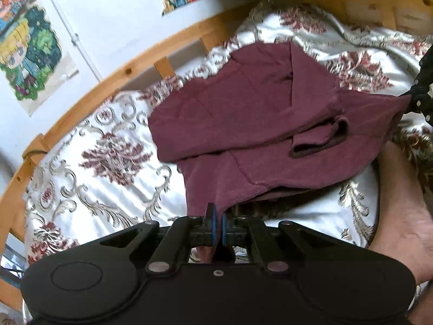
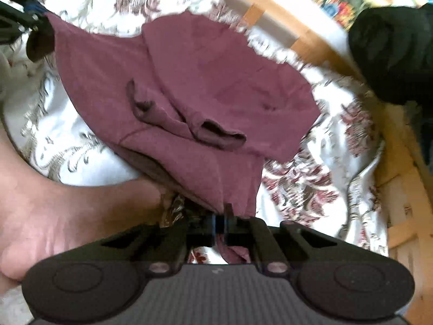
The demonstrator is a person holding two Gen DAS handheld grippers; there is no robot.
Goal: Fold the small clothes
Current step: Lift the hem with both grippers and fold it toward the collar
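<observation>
Maroon shirt (image 1: 243, 124) lies lengthwise away from both cameras, hem nearest.

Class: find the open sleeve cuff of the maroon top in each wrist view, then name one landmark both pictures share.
Left wrist: sleeve cuff right of centre, lying on the maroon top.
Right wrist: sleeve cuff at centre, above the right gripper.
Shared landmark: wooden bed rail.

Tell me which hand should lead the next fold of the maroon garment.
Neither clearly: both already pinch the near hem. The left tool and the right tool are each shut on the maroon garment, so they probably carry the hem over together.
</observation>
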